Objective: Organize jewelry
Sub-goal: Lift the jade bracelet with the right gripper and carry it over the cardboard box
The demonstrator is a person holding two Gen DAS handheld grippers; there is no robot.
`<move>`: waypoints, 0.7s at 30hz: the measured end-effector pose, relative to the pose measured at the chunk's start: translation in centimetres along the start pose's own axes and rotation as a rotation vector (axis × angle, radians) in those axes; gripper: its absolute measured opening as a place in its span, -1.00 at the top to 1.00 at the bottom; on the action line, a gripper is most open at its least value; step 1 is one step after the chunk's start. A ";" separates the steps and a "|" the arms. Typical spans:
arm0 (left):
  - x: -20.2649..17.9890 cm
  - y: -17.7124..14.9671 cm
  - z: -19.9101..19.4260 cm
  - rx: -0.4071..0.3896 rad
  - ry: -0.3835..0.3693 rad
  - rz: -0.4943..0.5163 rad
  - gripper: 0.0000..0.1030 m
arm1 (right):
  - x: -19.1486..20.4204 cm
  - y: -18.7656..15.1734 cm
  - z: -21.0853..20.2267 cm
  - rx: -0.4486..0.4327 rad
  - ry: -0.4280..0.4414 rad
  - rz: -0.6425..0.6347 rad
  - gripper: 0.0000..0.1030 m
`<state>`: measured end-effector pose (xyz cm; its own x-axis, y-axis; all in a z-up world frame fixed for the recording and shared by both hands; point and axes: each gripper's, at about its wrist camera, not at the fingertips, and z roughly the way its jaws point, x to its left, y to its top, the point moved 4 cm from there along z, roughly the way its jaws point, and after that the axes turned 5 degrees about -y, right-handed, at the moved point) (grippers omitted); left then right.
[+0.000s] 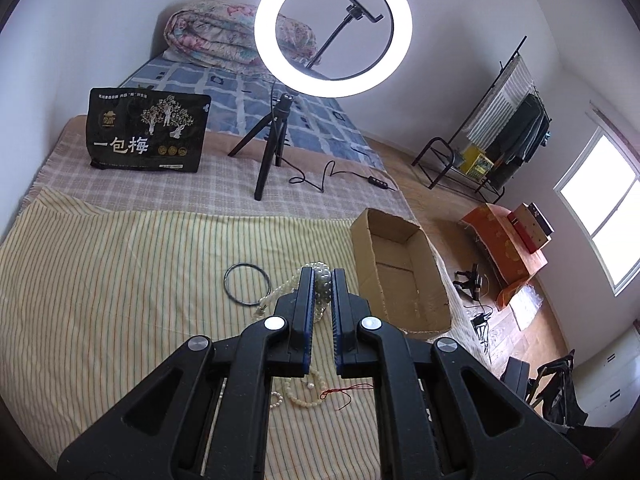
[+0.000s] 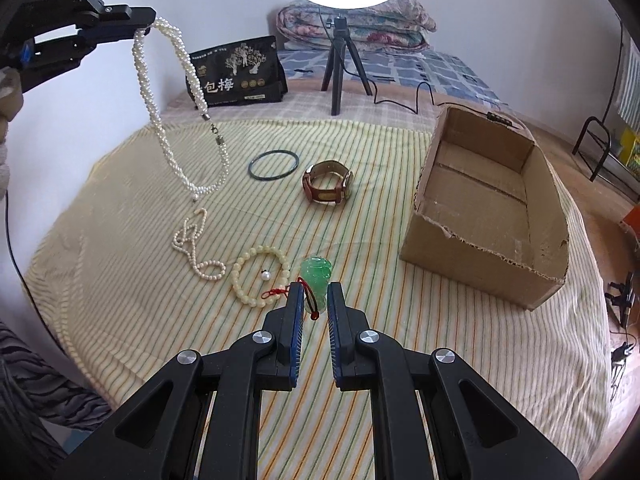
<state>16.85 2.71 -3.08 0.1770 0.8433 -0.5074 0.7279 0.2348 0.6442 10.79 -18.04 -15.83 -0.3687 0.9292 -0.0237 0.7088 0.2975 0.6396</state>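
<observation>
My left gripper is shut on a twisted pearl necklace. In the right wrist view that gripper is high at the upper left, with the necklace hanging in a long loop above the striped sheet. My right gripper is shut on a green jade pendant, whose red cord trails to the left. On the sheet lie a black bangle, a brown-strapped watch, a thin pearl strand and a cream bead bracelet. An open cardboard box stands to the right.
A ring light on a tripod, its cable, and a black snack bag stand behind the sheet. A folded quilt lies at the far wall. The bed edge drops to the floor just right of the cardboard box.
</observation>
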 end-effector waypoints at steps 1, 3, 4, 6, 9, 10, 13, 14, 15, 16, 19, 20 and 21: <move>-0.3 0.1 -0.1 -0.003 -0.006 0.003 0.89 | -0.1 0.2 -0.3 -0.009 0.000 0.001 0.80; -0.9 0.2 -0.1 -0.007 -0.018 0.009 0.89 | -0.4 0.7 -0.7 -0.025 -0.001 0.005 0.80; -1.3 0.3 -0.1 -0.009 -0.024 0.012 0.89 | -0.6 0.9 -0.8 -0.032 -0.003 0.007 0.80; -2.0 0.4 -0.1 -0.012 -0.039 0.016 0.89 | -1.1 1.5 -1.2 -0.048 -0.008 0.013 0.80; -3.2 0.6 0.0 -0.017 -0.057 0.036 0.89 | -2.0 2.2 -1.8 -0.070 -0.020 0.029 0.80; -3.7 0.8 0.1 -0.017 -0.065 0.041 0.89 | -2.4 2.5 -2.0 -0.078 -0.025 0.037 0.80; -5.2 1.0 0.6 -0.018 -0.082 0.066 0.89 | -3.6 3.2 -2.7 -0.103 -0.038 0.061 0.80; -5.7 1.2 0.9 -0.016 -0.089 0.073 0.89 | -4.1 3.5 -2.9 -0.112 -0.043 0.070 0.80; -6.2 1.3 1.0 -0.016 -0.095 0.079 0.89 | -4.7 3.9 -3.2 -0.124 -0.049 0.081 0.80; -6.6 1.4 1.3 -0.016 -0.101 0.084 0.89 | -5.2 4.2 -3.5 -0.135 -0.055 0.091 0.80; -7.9 1.8 2.0 -0.013 -0.121 0.094 0.89 | -6.9 5.0 -4.2 -0.164 -0.076 0.121 0.80; -8.3 2.0 2.2 -0.011 -0.128 0.096 0.89 | -7.4 5.3 -4.4 -0.172 -0.082 0.132 0.80; -8.6 2.1 2.4 -0.010 -0.133 0.099 0.89 | -8.0 5.5 -4.6 -0.180 -0.088 0.143 0.80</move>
<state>18.49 -5.19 1.25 0.3342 0.7910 -0.5125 0.6962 0.1594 0.7000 14.82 -24.84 -8.58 -0.2125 0.9771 0.0150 0.6289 0.1250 0.7674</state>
